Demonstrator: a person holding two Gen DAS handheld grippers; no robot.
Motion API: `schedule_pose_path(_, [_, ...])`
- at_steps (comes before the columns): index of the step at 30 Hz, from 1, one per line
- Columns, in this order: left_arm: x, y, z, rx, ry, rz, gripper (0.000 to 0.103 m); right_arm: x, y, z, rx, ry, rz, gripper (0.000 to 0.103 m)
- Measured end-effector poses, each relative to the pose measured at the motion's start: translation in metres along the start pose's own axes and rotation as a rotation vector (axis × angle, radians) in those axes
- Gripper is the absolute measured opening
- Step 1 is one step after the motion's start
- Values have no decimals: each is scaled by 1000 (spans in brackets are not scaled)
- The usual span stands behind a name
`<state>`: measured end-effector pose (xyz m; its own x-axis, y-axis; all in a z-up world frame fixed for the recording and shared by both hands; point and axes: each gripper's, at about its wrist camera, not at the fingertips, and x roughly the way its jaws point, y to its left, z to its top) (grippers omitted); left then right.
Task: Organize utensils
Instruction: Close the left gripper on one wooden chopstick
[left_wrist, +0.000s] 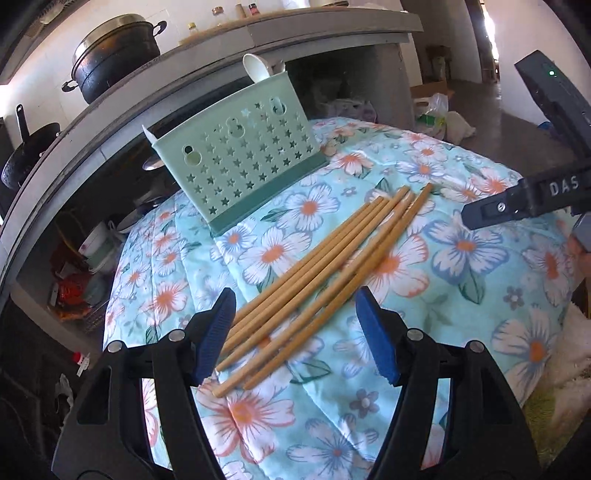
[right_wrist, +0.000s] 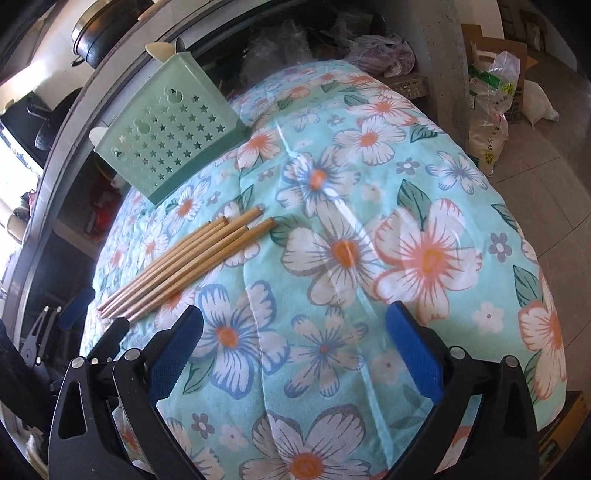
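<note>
Several bamboo chopsticks (left_wrist: 314, 280) (right_wrist: 184, 266) lie in a loose bundle on a floral cloth (left_wrist: 461, 258) (right_wrist: 369, 258). Behind them stands a mint-green utensil holder (left_wrist: 236, 162) (right_wrist: 166, 144) with star-shaped holes, and a white spoon (left_wrist: 255, 68) sticks out of its top. My left gripper (left_wrist: 295, 332) is open, its blue pads on either side of the near ends of the chopsticks without pressing on them. My right gripper (right_wrist: 295, 350) is open wide over bare cloth, to the right of the bundle. One of its fingers (left_wrist: 491, 214) shows at the right of the left wrist view.
A grey counter curves behind the cloth, with a black pot (left_wrist: 114, 55) on top and a dark pan (left_wrist: 29, 155) at the left. Bowls and clutter sit on the shelf under it. Plastic bags (right_wrist: 487, 110) and a box stand on the floor at the far right.
</note>
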<state>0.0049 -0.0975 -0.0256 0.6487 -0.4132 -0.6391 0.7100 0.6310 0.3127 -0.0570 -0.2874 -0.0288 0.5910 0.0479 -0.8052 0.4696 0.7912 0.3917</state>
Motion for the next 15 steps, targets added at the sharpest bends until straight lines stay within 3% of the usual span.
schedule_pose_path(7, [6,-7,-2,-15,33,-56,64,2,6,0,-17,11,-71,97])
schedule_pose_path(15, [9,-6,2,-26,37,-61,64,1,4,0,-22,33,-48,97])
